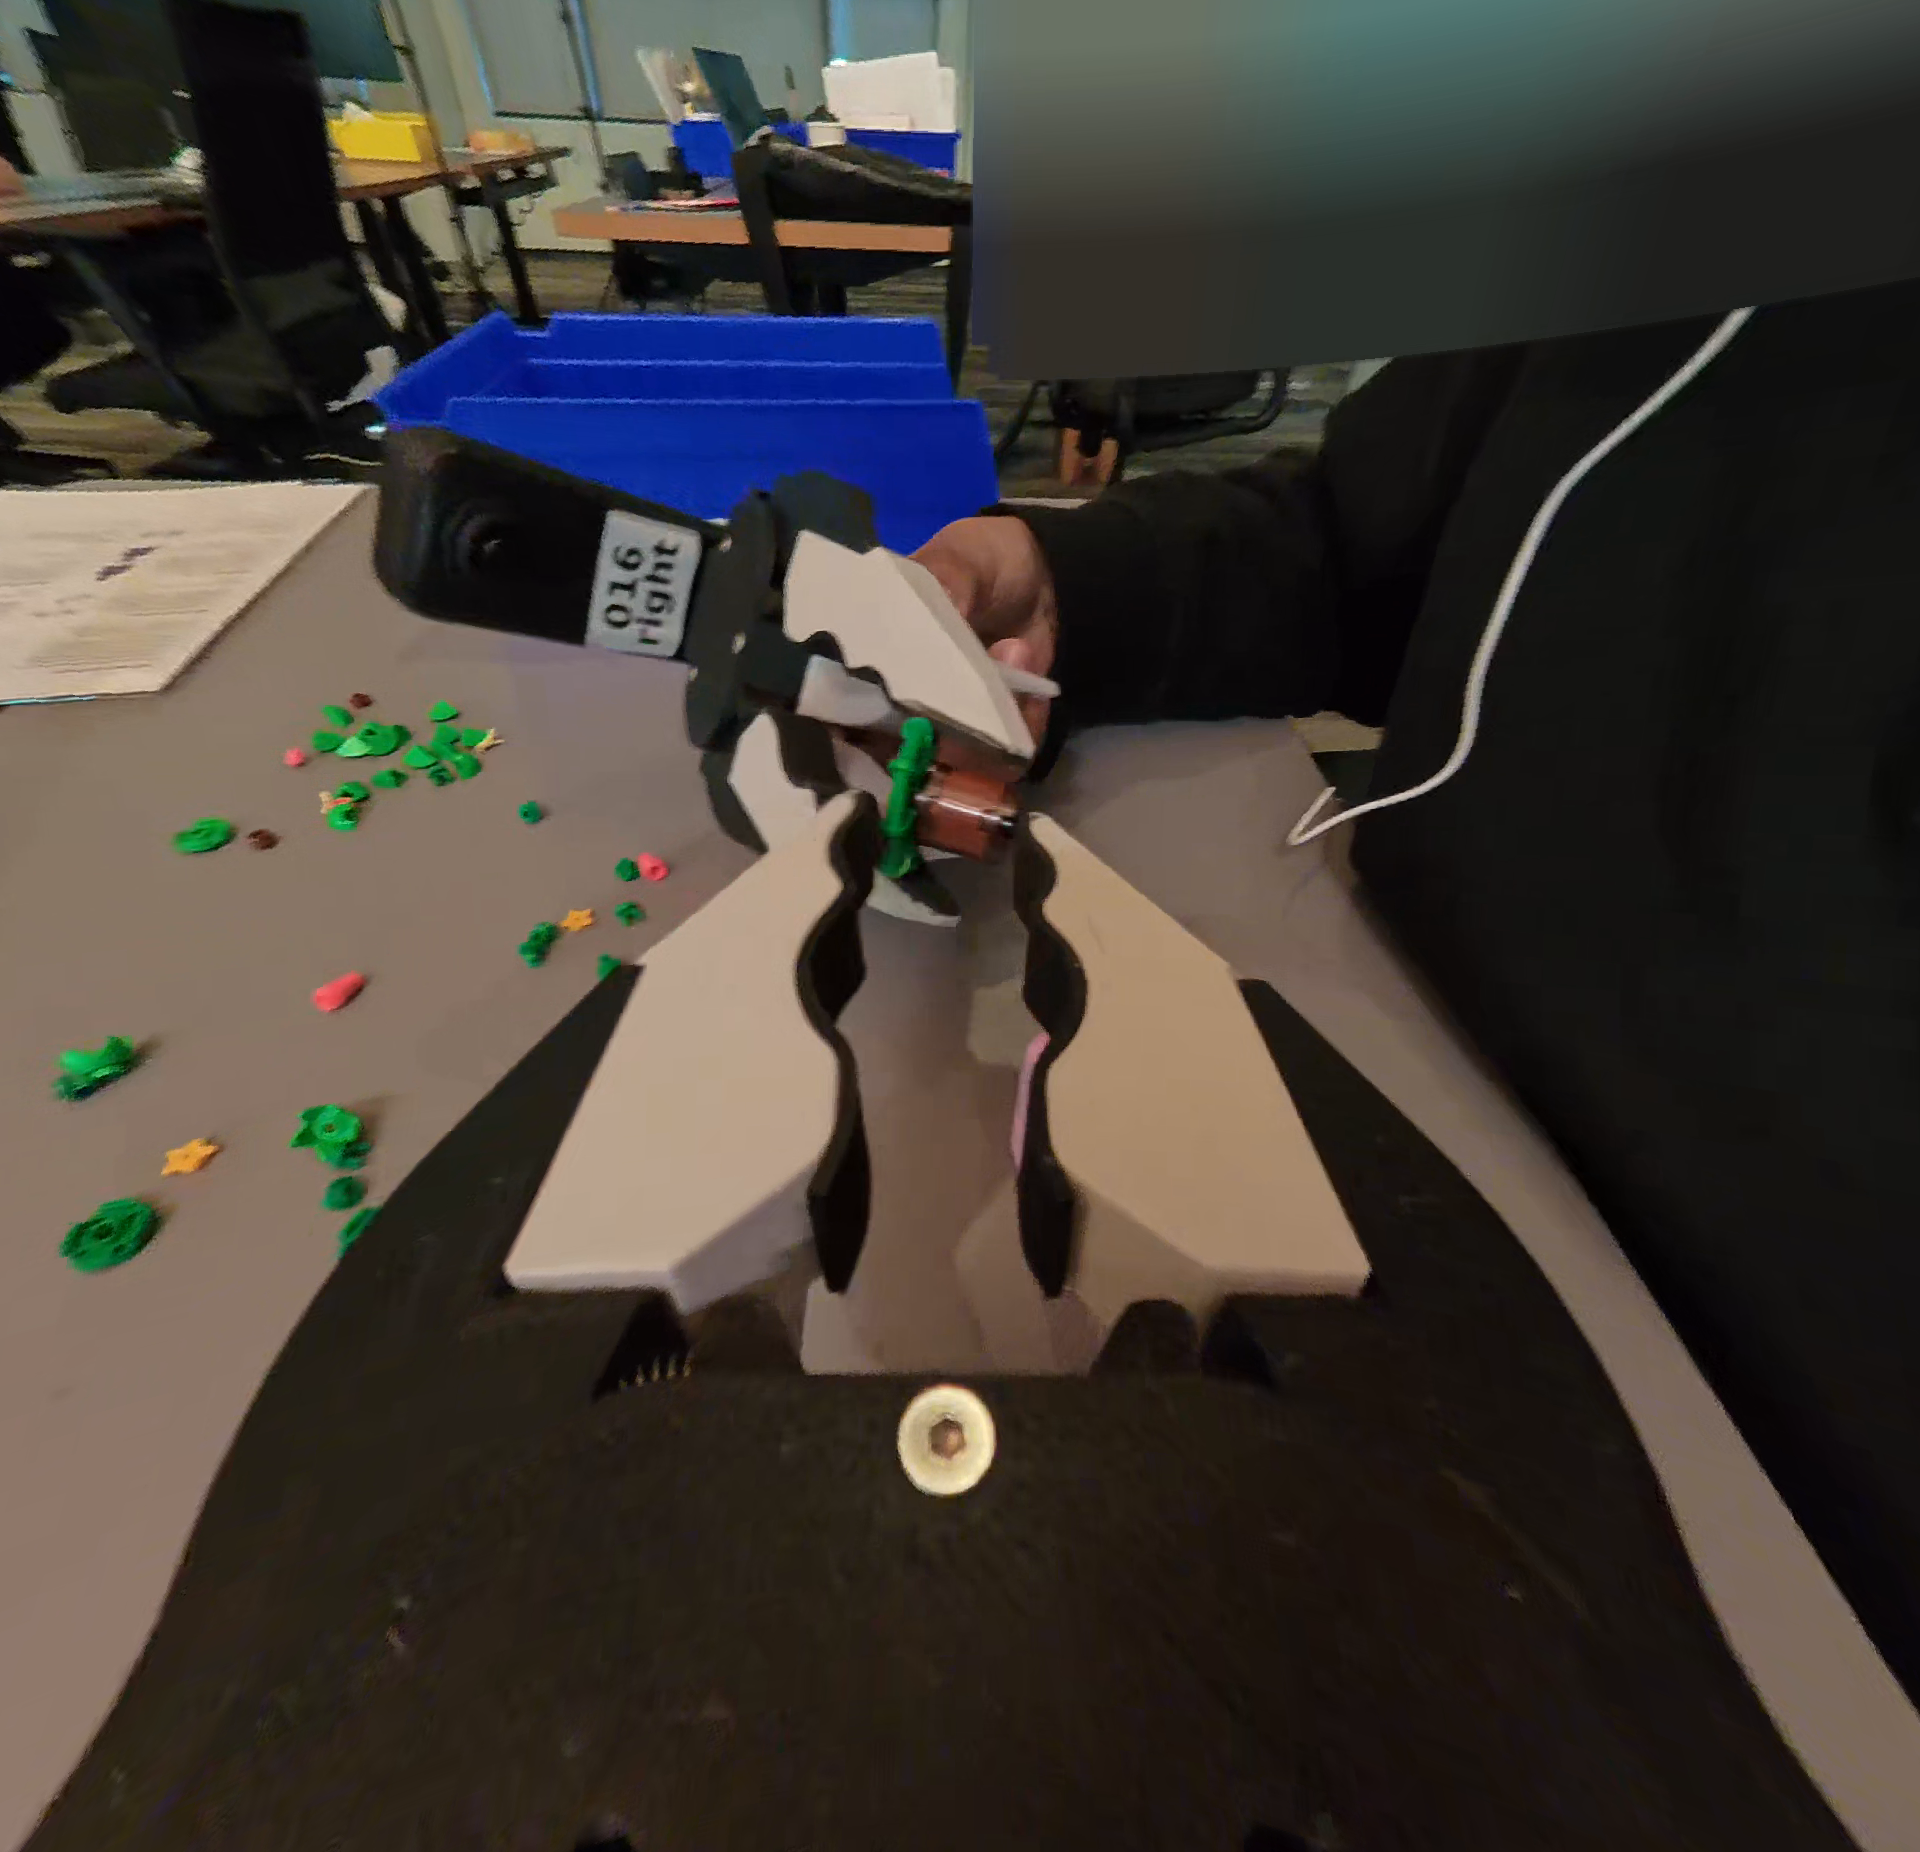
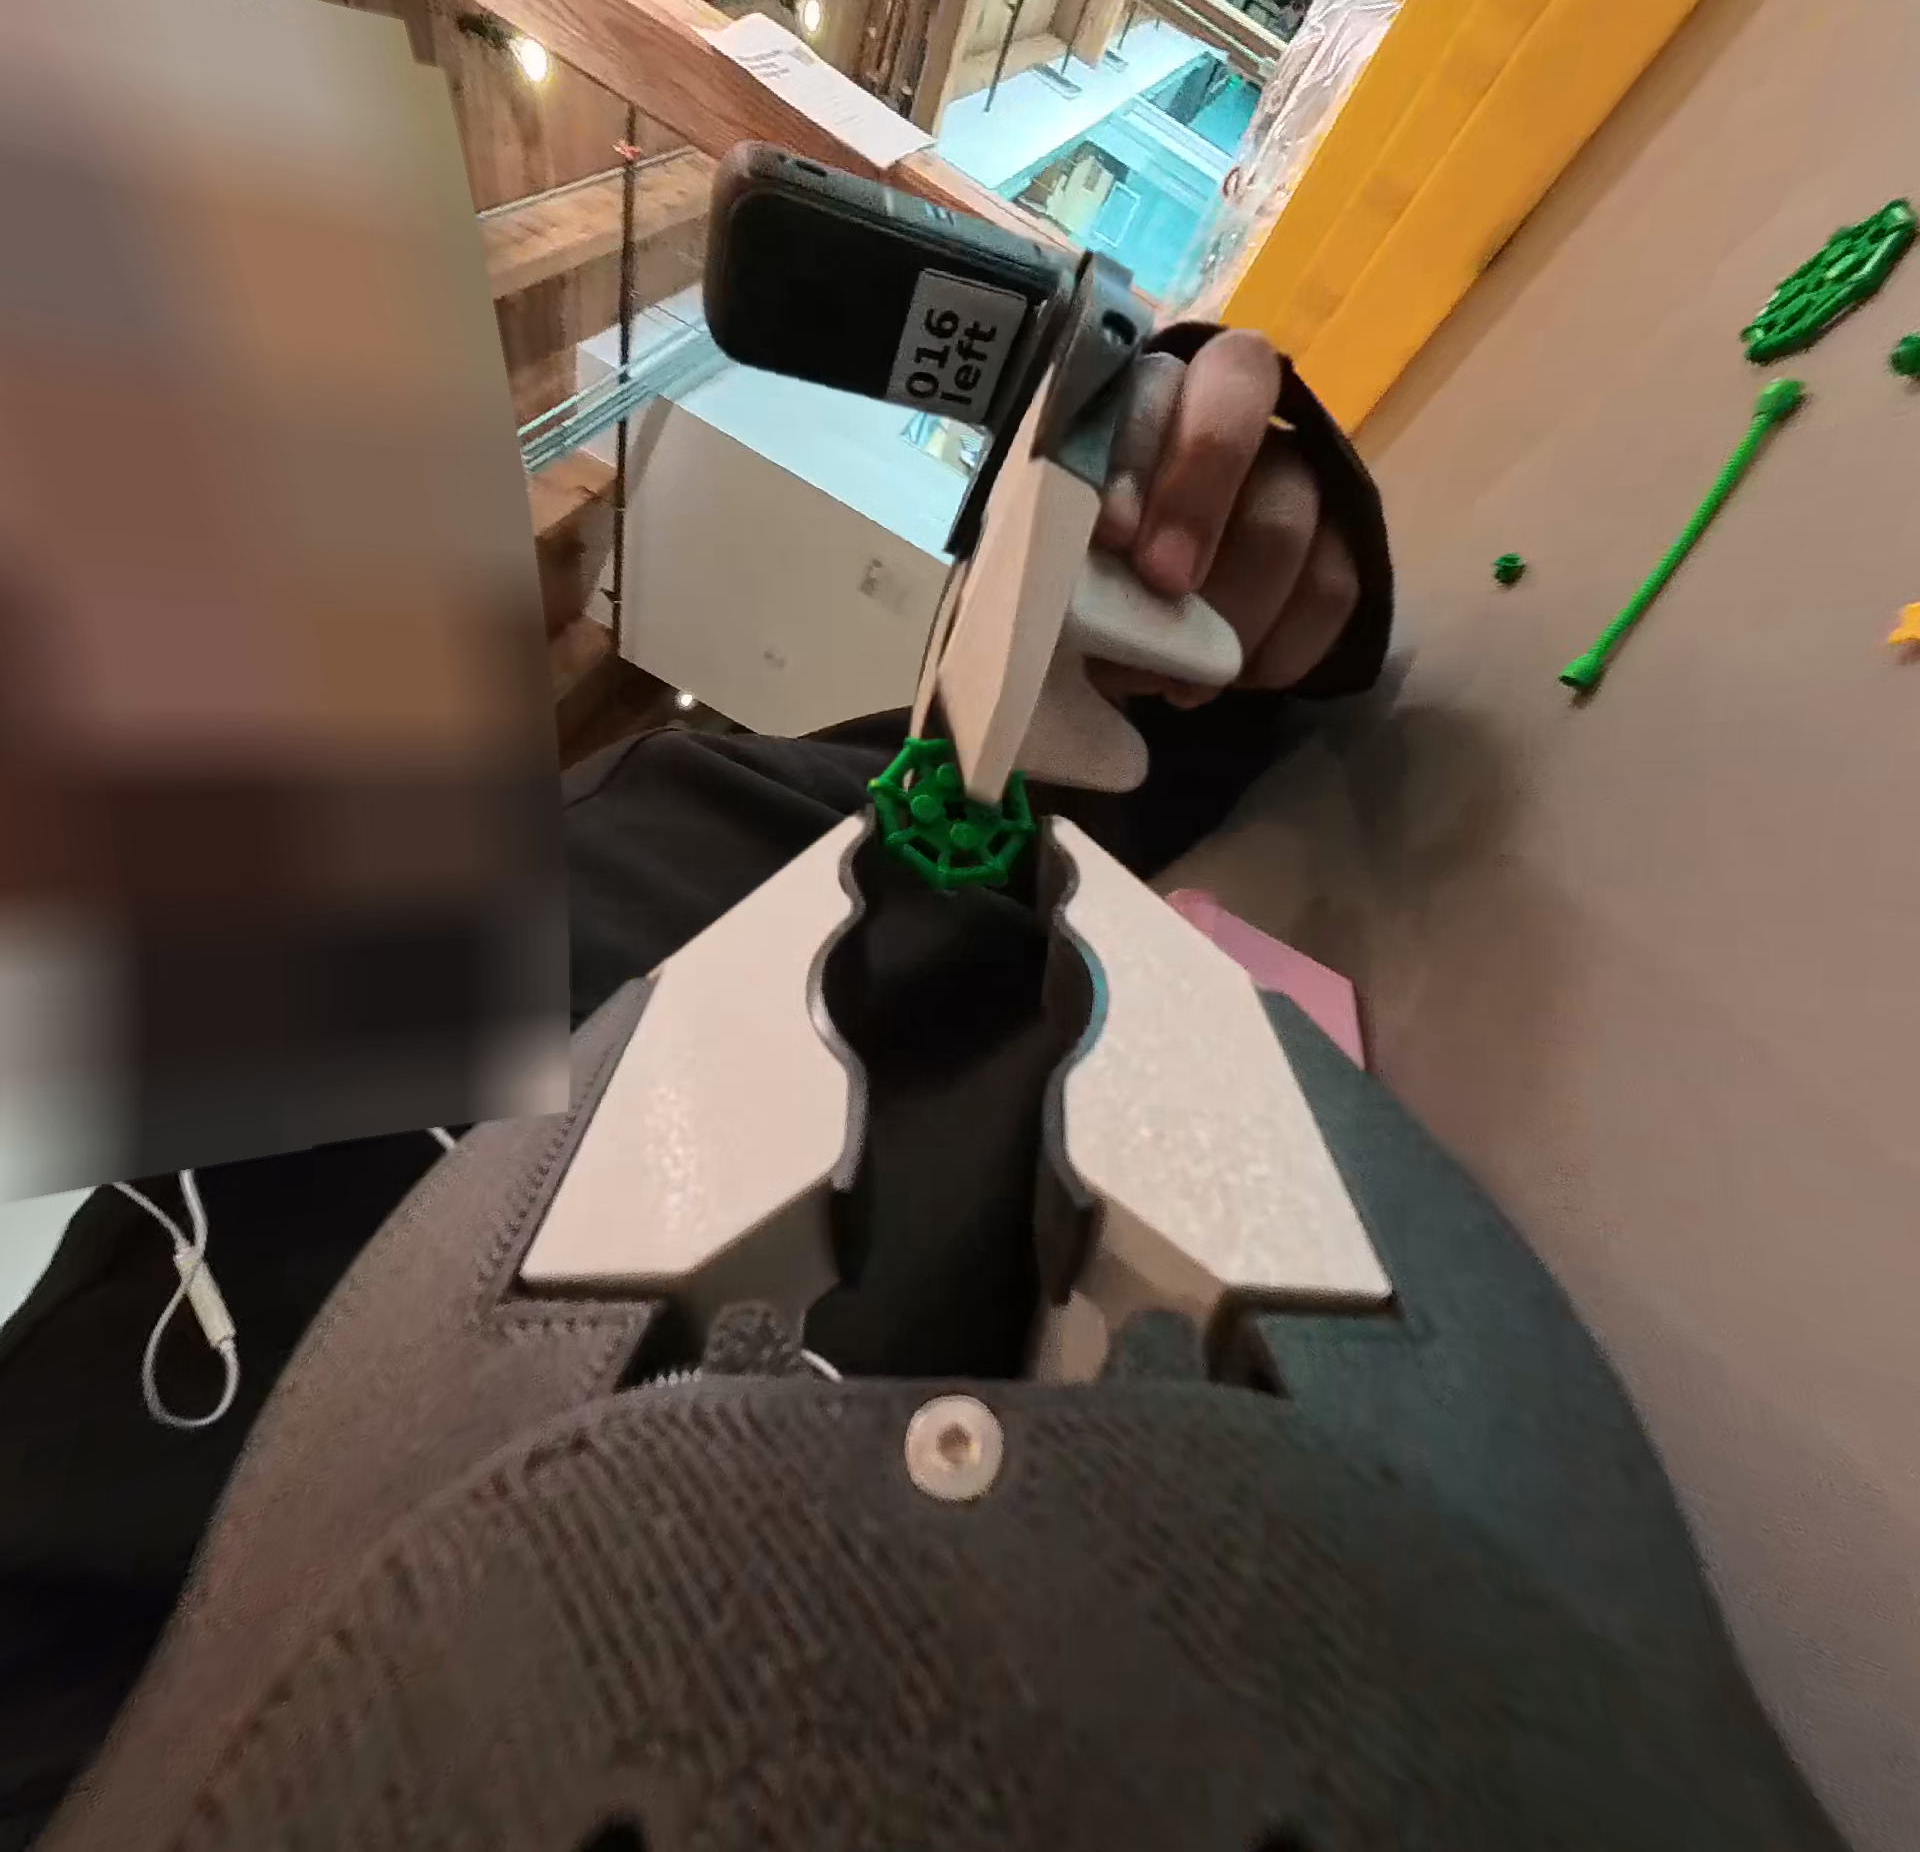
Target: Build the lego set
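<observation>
A small brown round piece (image 1: 971,815) with a green web-shaped piece (image 1: 902,794) on its end is held in the air between both grippers. My left gripper (image 1: 945,828) has one tip against the green web and the other at the brown end. My right gripper (image 2: 956,831) closes on the same assembly from the sides, and the green web (image 2: 940,836) faces its camera between the tips. The brown piece is hidden behind the web there. The left gripper (image 2: 1003,779) comes down from above with a fingertip on the web's face.
Loose green, pink and orange pieces (image 1: 395,748) lie on the grey table at the left. Blue bins (image 1: 686,400) and a paper sheet (image 1: 135,587) are behind. A green stem (image 2: 1673,545), a larger green web (image 2: 1829,285) and a yellow bin (image 2: 1455,140) show at the right. The grippers are tip to tip, or close to it.
</observation>
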A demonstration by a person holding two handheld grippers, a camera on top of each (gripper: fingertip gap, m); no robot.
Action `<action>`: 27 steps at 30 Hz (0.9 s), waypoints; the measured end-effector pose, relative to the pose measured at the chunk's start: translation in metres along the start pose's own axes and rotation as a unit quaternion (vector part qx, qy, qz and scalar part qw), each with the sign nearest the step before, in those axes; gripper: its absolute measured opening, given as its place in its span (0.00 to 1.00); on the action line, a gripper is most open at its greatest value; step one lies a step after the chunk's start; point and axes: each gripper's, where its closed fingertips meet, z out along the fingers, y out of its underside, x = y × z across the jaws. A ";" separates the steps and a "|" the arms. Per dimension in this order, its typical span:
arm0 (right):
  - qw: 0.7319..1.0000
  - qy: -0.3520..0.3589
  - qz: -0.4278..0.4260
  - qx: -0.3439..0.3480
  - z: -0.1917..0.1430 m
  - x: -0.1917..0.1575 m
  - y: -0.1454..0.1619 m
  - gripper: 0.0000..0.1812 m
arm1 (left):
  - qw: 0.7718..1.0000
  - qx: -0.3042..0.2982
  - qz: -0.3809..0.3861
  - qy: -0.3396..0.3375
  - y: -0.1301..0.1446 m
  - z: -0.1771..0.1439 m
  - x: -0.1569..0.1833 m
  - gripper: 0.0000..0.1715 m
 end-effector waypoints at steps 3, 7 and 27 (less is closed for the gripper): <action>1.000 0.001 -0.011 0.005 0.000 0.001 -0.002 0.15 | 1.000 -0.001 -0.003 0.002 0.001 0.000 0.000 0.11; 0.991 0.047 -0.113 0.055 -0.010 -0.003 -0.024 0.24 | 0.999 0.026 0.000 -0.028 -0.007 -0.006 -0.009 0.11; 0.741 0.305 -0.598 0.011 0.001 -0.022 -0.028 0.16 | 0.989 0.121 -0.086 0.008 -0.030 -0.016 -0.010 0.10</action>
